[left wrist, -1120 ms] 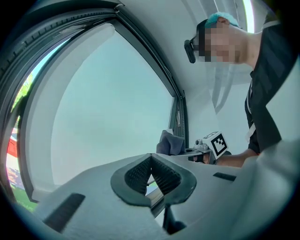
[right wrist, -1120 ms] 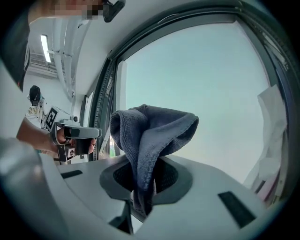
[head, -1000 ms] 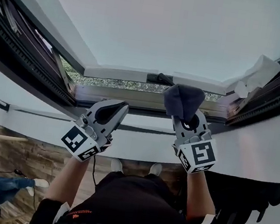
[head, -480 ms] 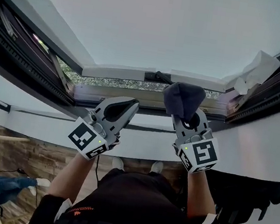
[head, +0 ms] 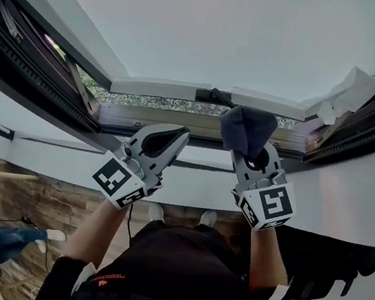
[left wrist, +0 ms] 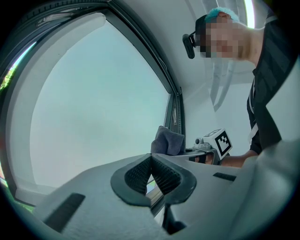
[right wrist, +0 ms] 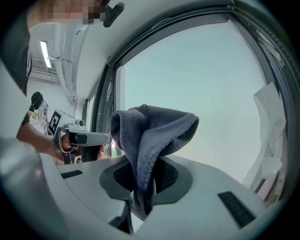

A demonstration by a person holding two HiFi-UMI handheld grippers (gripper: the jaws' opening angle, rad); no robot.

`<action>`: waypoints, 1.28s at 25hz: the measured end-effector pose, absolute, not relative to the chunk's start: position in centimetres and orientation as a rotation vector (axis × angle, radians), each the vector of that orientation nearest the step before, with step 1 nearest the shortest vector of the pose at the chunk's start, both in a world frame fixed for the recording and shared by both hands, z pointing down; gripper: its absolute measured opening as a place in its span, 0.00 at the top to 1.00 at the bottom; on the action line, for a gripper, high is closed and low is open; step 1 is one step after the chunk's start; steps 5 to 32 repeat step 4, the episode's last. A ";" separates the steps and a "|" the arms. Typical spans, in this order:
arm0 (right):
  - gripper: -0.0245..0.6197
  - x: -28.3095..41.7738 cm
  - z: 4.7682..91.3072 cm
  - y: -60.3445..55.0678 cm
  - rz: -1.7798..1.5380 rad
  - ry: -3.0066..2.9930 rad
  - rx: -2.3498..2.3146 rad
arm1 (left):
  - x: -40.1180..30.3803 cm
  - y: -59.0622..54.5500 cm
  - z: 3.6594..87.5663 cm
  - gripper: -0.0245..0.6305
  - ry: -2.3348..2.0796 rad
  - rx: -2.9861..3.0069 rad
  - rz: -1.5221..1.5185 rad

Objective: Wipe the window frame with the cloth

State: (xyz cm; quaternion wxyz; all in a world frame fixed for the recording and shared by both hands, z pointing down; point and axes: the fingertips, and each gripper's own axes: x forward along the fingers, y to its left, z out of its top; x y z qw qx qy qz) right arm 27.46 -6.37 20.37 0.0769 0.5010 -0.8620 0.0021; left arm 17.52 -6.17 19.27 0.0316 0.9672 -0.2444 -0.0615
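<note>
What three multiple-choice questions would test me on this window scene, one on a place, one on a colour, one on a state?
1. Where is the cloth?
A on the floor
B in the right gripper
C on a chair

2. What colour is the cloth?
A white
B dark grey-blue
C red

3. How do the left gripper's jaws stand?
A wide apart
B together on the cloth
C together, nothing between

Answers:
1 B: the right gripper view shows the cloth pinched between its jaws.
2 B: it looks dark grey-blue in every view.
3 C: the left gripper view shows them meeting, empty.
</note>
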 end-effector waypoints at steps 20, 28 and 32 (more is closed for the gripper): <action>0.88 27.4 20.8 -6.5 0.017 -2.583 1.490 | 17.6 -6.3 19.9 0.93 -0.751 2.967 -0.172; 0.88 27.4 20.8 -6.5 0.017 -2.583 1.490 | 17.6 -6.3 19.9 0.93 -0.751 2.967 -0.172; 0.88 27.4 20.8 -6.5 0.017 -2.583 1.490 | 17.6 -6.3 19.9 0.93 -0.751 2.967 -0.172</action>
